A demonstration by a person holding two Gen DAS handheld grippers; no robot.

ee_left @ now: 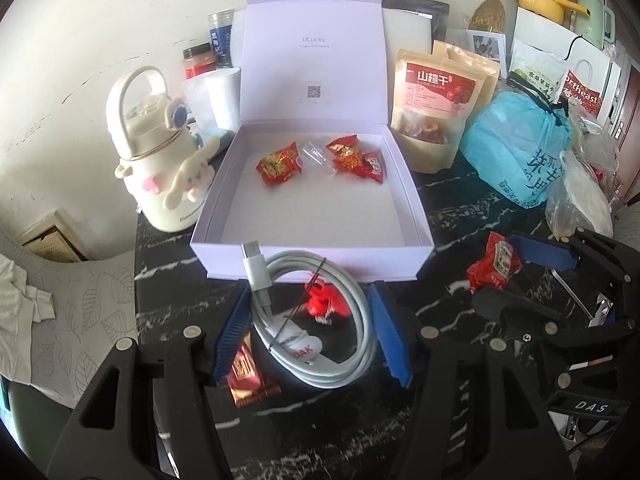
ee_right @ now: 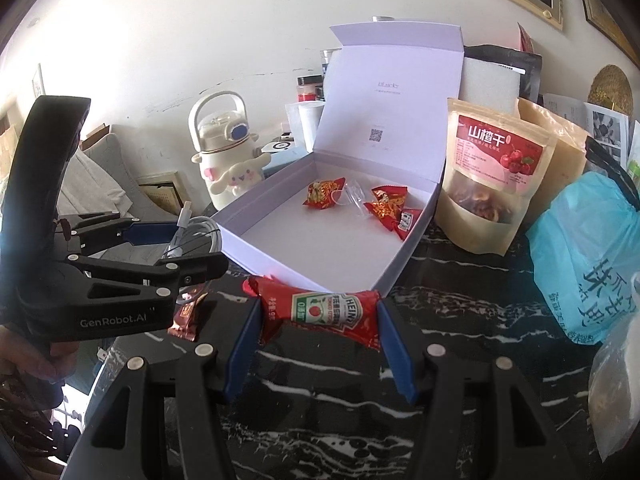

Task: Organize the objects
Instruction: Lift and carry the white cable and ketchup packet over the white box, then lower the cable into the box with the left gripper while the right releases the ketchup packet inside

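Observation:
An open lilac box [ee_left: 412, 216] stands on the black marble table [ee_left: 460, 216], its lid upright. It holds several red candy packets [ee_left: 278, 164] and a clear wrapper [ee_left: 316, 156]. My left gripper [ee_left: 310, 334] is closed on a coiled white USB cable [ee_left: 320, 320], held just in front of the box. A small red item [ee_left: 326, 304] shows through the coil. My right gripper [ee_right: 318, 334] is closed on a red Heinz ketchup packet [ee_right: 320, 312] by the box's near corner [ee_right: 380, 284]. The ketchup packet also shows in the left wrist view [ee_left: 494, 268].
A dark red snack bar [ee_left: 246, 376] lies on the table under the left gripper. A cream bottle with a plush dog [ee_left: 160, 152] stands left of the box. A hawthorn snack pouch [ee_left: 434, 112], a blue plastic bag [ee_left: 516, 152] and jars [ee_left: 220, 40] crowd the right and back.

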